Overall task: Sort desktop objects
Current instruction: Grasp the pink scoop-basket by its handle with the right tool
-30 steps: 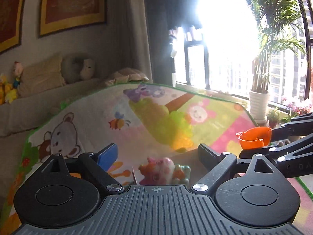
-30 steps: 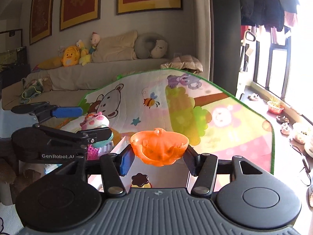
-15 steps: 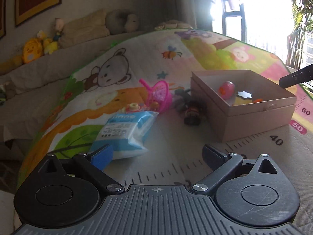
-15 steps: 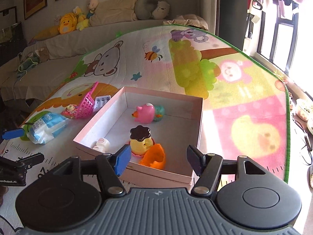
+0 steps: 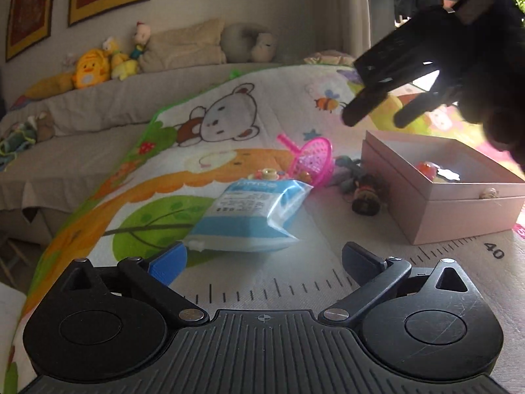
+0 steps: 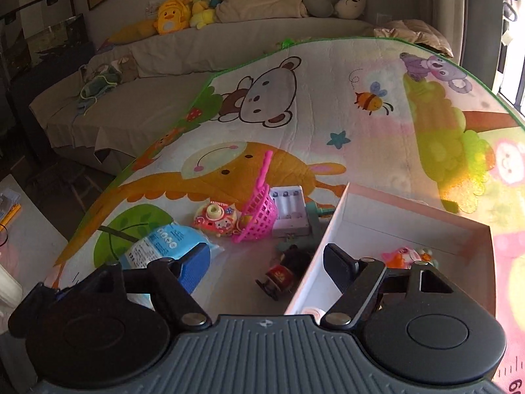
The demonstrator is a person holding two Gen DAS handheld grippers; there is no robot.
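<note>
Left wrist view: a cartoon play mat (image 5: 229,170) is seen spread out, with a sofa (image 5: 98,105) and plush toys behind. The right tool (image 5: 374,115) is seen as a dark shape hanging over the pink box (image 5: 459,210), partly blocking it. The left tool (image 5: 262,259) is spread wide, having just been opening, with nothing gripped. A blue-and-white packet (image 5: 249,213) lies just ahead of it, a pink toy basket (image 5: 311,161) and a small dark toy (image 5: 366,197) beyond.

Right wrist view: the right tool (image 6: 265,259) is spread, its jaws just opened further, nothing between them. The packet (image 6: 157,246) lies at its left finger, the box (image 6: 410,223) under its right. The tipped basket (image 6: 259,213), a toy camera (image 6: 216,220) and a white battery case (image 6: 288,210) are clustered ahead.
</note>
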